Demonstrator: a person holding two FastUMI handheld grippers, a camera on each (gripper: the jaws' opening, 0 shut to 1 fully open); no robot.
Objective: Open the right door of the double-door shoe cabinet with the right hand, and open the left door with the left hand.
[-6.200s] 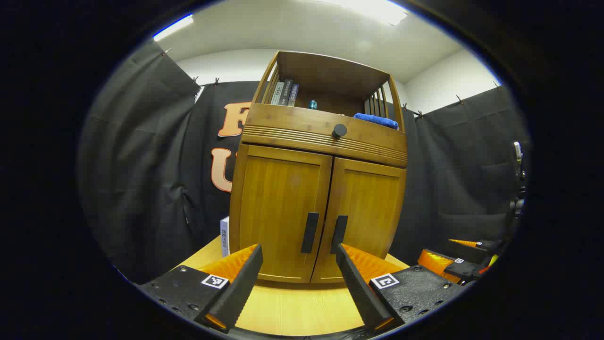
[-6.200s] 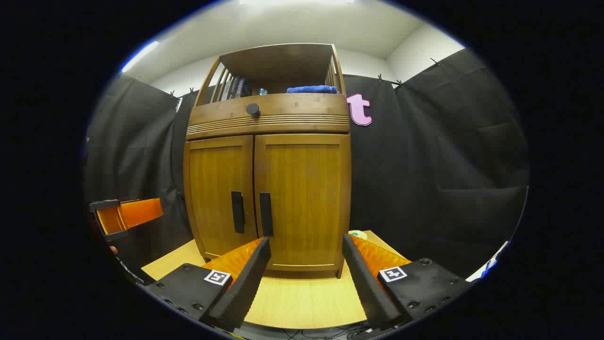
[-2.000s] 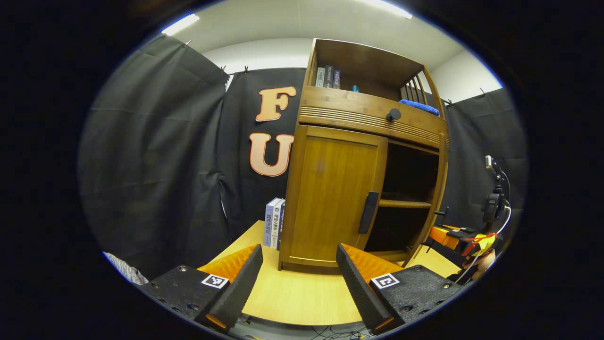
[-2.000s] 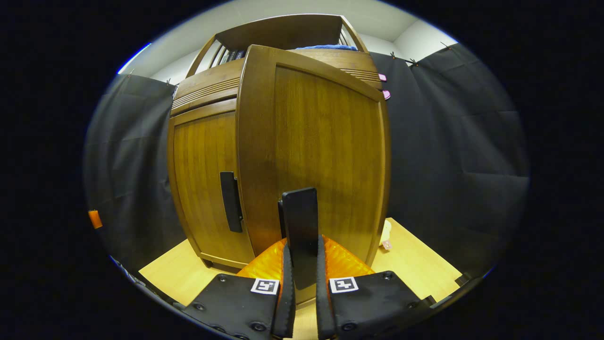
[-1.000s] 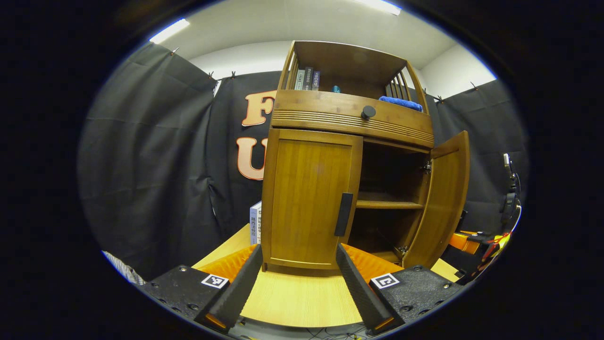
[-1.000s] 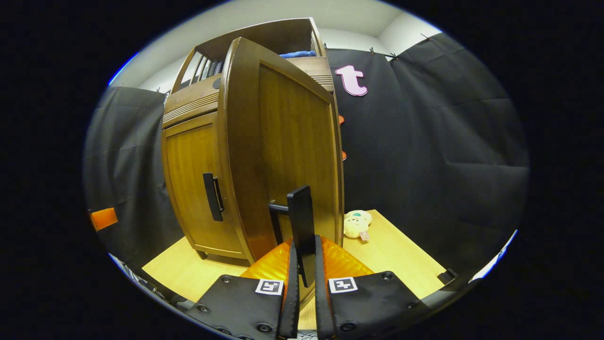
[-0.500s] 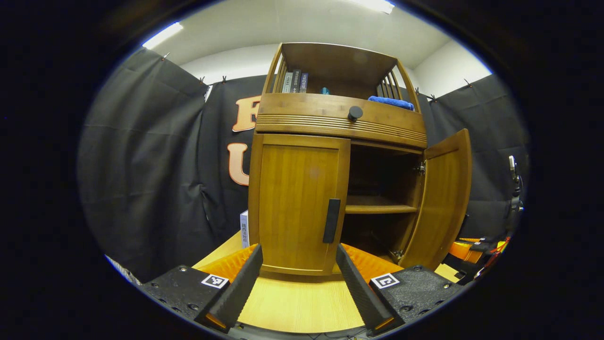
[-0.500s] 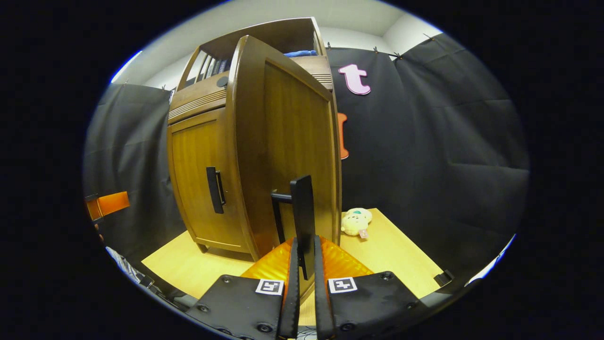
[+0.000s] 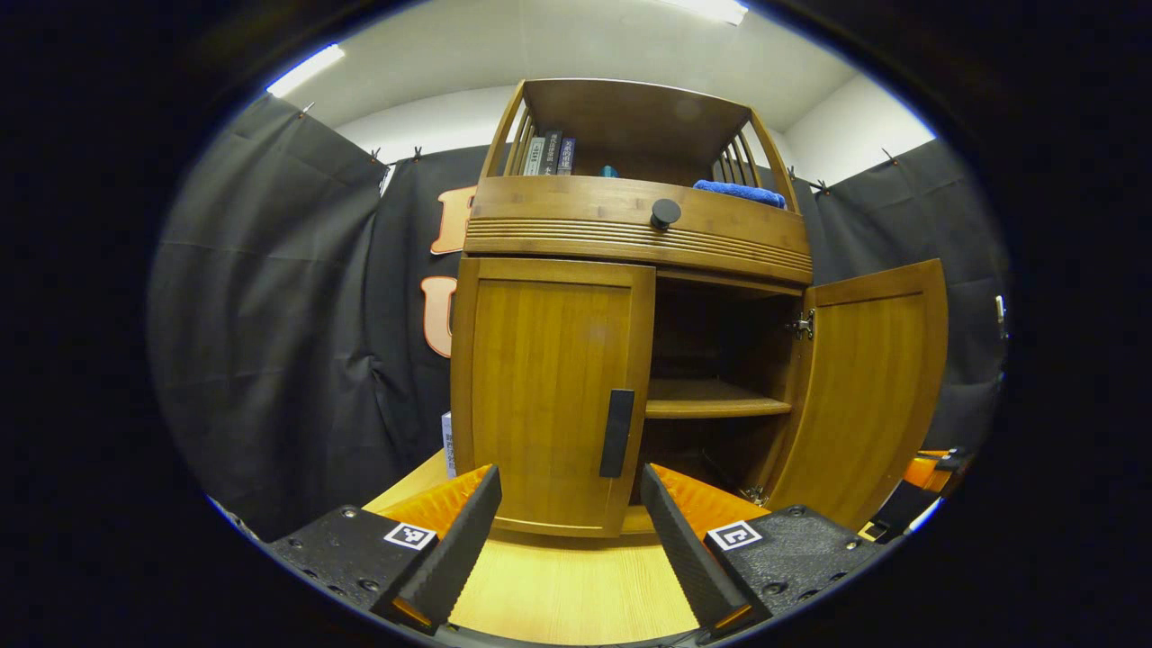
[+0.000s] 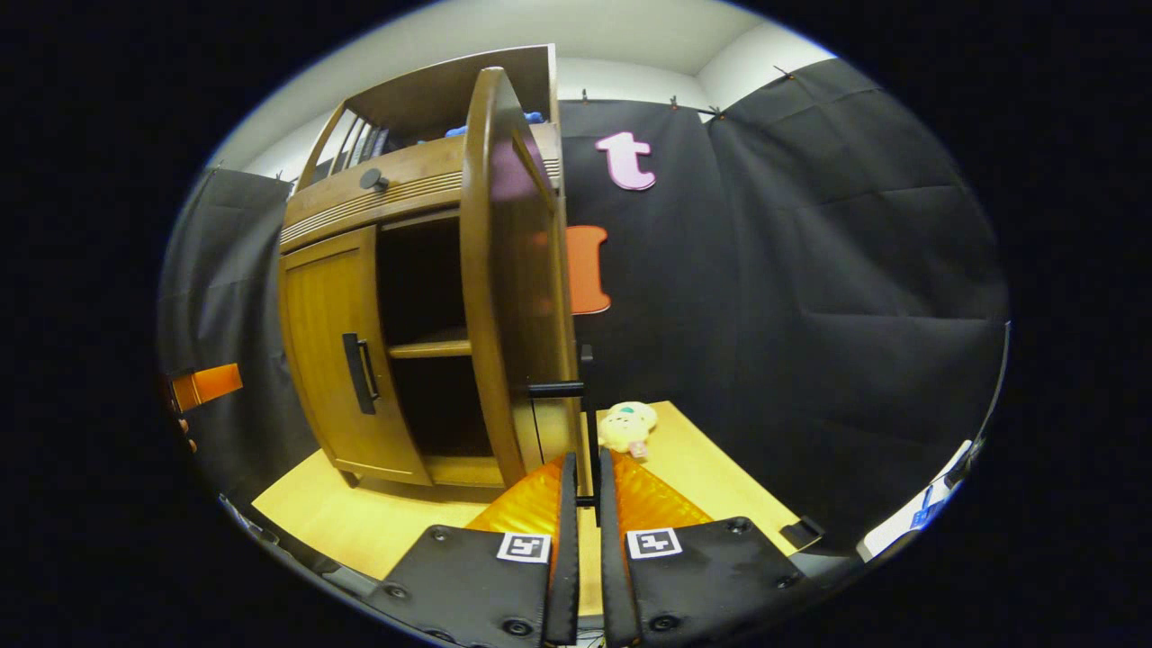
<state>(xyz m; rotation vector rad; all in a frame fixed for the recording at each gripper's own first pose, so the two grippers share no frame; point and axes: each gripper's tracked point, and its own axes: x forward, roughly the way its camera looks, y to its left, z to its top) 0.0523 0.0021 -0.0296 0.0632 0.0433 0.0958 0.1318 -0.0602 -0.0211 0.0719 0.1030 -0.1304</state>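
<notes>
While the right tool (image 10: 585, 504) is clenched on the black handle of the right door (image 10: 504, 297), both fingers pressing the thin bar edge-on between them, that door already stands swung wide from the shoe cabinet (image 9: 630, 234), its inner face turned toward the left tool's camera and the dark shelf inside laid bare. To my judgement the right-hand half of the work is as good as finished; the sound course is to ease the door only as far as its hinge allows, then part the fingers squarely so the bar is not dragged sideways on release.

The left tool (image 9: 569, 531) is released, its fingers spread wide above the desk (image 9: 576, 585), and it sits low before the left door (image 9: 549, 396), which is shut. The left door's handle (image 9: 617, 433) is a dark upright bar at the door's inner edge, just above and between the spread fingers. To take it well, the tool should likely rise and go forward until the bar lies between the pads, close on it fully, then pull in an arc about the hinge on the far left side, not straight back, lest the fingers slip off.

A small plush toy (image 10: 627, 425) lies on the desk beyond the right door, clear of its swing as far as I can tell.
</notes>
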